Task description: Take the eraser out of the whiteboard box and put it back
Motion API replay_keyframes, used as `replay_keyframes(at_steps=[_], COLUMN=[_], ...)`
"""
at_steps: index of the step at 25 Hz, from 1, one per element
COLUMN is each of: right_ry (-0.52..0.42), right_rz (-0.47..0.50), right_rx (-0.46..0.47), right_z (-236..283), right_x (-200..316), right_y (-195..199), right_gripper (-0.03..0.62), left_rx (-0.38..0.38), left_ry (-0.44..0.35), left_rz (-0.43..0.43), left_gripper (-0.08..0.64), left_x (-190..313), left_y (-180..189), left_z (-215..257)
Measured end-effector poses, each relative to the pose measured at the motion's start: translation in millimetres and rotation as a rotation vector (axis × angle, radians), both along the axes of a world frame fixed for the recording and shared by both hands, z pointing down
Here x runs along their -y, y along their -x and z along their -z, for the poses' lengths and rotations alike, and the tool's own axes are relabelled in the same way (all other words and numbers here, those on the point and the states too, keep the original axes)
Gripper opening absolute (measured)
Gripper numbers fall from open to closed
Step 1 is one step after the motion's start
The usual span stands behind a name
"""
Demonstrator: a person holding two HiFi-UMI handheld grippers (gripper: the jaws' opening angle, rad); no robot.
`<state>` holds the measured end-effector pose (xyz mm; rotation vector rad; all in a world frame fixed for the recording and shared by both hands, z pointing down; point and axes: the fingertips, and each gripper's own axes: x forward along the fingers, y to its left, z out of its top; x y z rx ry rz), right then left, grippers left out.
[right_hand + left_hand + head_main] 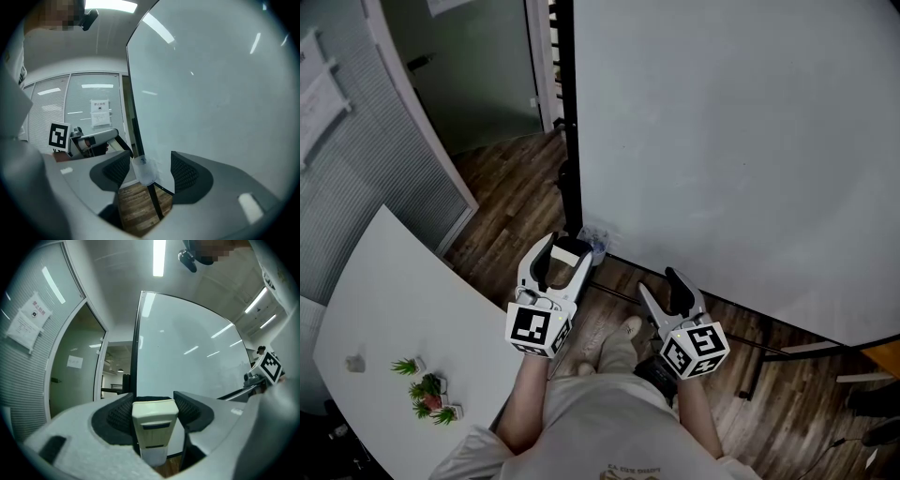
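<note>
A cream eraser [565, 255] sits upright between the pads of my left gripper [567, 246], which is shut on it. In the left gripper view the eraser [154, 420] fills the gap of the left gripper [153, 405], facing the whiteboard's left edge. Just beyond it, the small clear whiteboard box [594, 240] hangs at the board's lower left corner. My right gripper [660, 283] is to the right, open and holding nothing. In the right gripper view the clear box [142, 171] shows farther off, past the gap of the right gripper [149, 165].
The large whiteboard [741, 141] stands on a black frame with legs [755, 349] on the wooden floor. A white table [394, 300] with small plants [427, 389] is at lower left. A glass wall and door are behind.
</note>
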<state>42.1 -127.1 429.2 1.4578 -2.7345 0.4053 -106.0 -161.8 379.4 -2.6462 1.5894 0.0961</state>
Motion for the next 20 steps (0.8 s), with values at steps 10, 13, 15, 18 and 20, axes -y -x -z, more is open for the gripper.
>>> replay_keyframes(at_steps=[10,13,15,18,20], right_ry=[0.003,0.003,0.002,0.004,0.004], right_rz=[0.012,0.014,0.014,0.012,0.011], right_rx=[-0.002,-0.002,-0.004,-0.005,-0.005], right_z=[-2,-2,-2,-2,-2], right_x=[-5,-5,-6,-5,-5], right_y=[11,13,13,13,13], right_gripper=[0.276,0.276,0.276,0.276,0.276], left_rx=[0.003,0.004,0.005,0.005,0.004], left_ry=[0.004,0.006,0.006,0.004,0.004], left_rz=[0.014,0.015,0.015,0.010,0.005], left_gripper=[0.265,0.265,0.265,0.265,0.265], left_x=[-8,-9,-9,-8,-7], left_y=[14,16,16,15,13], left_z=[-1,-2,-1,0,1])
